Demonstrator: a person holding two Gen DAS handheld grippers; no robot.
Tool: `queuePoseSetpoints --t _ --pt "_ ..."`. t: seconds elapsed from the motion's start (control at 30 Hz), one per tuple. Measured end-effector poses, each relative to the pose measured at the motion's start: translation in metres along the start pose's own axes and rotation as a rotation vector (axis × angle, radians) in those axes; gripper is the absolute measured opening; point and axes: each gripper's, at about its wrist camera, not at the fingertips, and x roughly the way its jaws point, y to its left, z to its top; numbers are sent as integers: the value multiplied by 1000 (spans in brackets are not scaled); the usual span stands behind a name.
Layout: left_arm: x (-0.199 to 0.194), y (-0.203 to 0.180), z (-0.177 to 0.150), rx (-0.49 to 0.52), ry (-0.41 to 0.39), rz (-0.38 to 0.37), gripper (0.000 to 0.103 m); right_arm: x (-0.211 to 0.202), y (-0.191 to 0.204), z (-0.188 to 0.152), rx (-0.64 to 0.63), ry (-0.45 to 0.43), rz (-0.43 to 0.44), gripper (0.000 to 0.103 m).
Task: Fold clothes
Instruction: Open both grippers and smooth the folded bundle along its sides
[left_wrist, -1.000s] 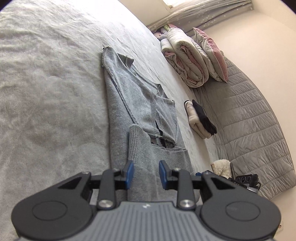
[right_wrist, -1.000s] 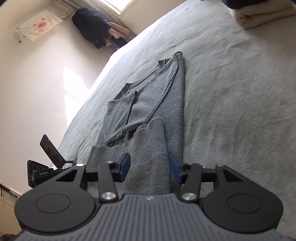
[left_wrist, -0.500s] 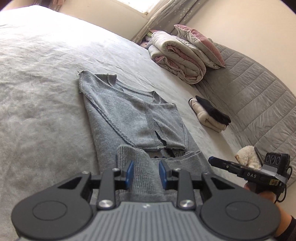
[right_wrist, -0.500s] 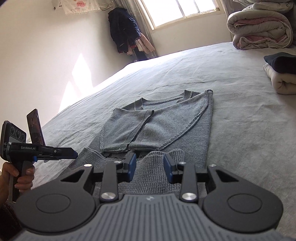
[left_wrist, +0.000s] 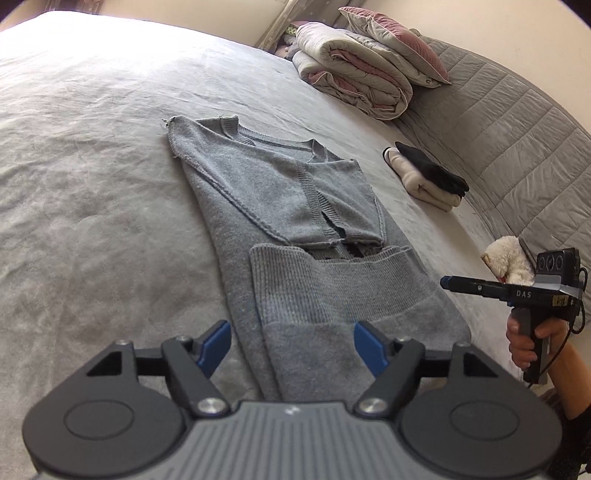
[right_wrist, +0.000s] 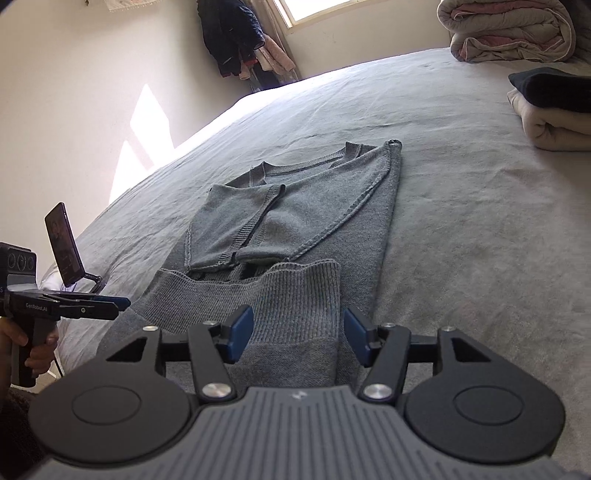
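A grey knit sweater (left_wrist: 273, 192) (right_wrist: 317, 206) lies flat on the grey bed, sleeves folded in over the chest. Its ribbed hem (left_wrist: 325, 284) (right_wrist: 280, 295) is turned up over the lower body. My left gripper (left_wrist: 291, 345) stands open above the near left part of the folded hem, nothing between its blue pads. My right gripper (right_wrist: 298, 334) is open too, over the near right part of the hem. Each gripper shows in the other's view, held by a hand: the right gripper (left_wrist: 448, 283) at right, the left gripper (right_wrist: 123, 302) at left.
A folded cream and black pile (left_wrist: 424, 177) (right_wrist: 550, 107) sits on the bed to the right. Rolled quilts and a pink pillow (left_wrist: 362, 74) rest by the padded headboard (left_wrist: 517, 140). A plush toy (left_wrist: 509, 258) lies near the bed's edge. Clothes (right_wrist: 240, 37) hang by the window.
Both grippers have opened and let go of the sweater's hem, which now lies folded up over the lower body. Both have drawn back and tilted up from the cloth.
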Motion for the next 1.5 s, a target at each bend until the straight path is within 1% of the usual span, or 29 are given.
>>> queuePoseSetpoints --t 0.03,0.1,0.13,0.17,0.23,0.27,0.37,0.47,0.6,0.67,0.77,0.97,1.07,1.27,1.43,1.47,1.5 --pt "-2 3 -1 -12 19 -9 77 -3 -8 -1 41 20 8 59" --pt "-3 20 -2 -88 77 -65 79 -7 -23 -2 129 68 24 59" --pt "-4 29 -5 -138 96 -100 79 -7 -32 -3 182 108 30 59" --pt "-7 38 -6 -181 104 -134 79 -8 -41 -4 245 140 52 60" --pt "-11 55 -9 -266 127 -209 80 -13 -60 -6 381 179 129 61" --pt "-12 62 -11 -298 141 -244 80 -14 -65 -7 414 193 150 63" --pt "-12 73 -15 -362 164 -318 81 -17 -79 -8 496 234 206 63" --pt "-7 68 -19 -356 183 -346 83 -13 -73 -8 463 271 217 63" --pt "3 50 -20 -294 220 -360 84 0 -49 -10 382 331 243 63" --pt "8 42 -18 -263 234 -365 86 6 -37 -11 344 346 249 63" --pt "13 36 -17 -237 249 -370 86 14 -29 -11 334 347 254 66" --pt "18 32 -18 -217 250 -387 87 26 -24 -13 347 341 281 66" --pt "19 29 -19 -205 250 -396 87 25 -24 -14 332 336 287 66" --pt "22 20 -20 -168 253 -410 87 35 -10 -14 306 334 296 66" --pt "24 15 -24 -143 241 -420 86 40 -5 -15 296 338 314 66" --pt "24 13 -24 -139 238 -420 86 40 -6 -15 292 340 315 65" --pt "25 13 -24 -133 237 -419 84 39 -7 -15 288 343 315 62"
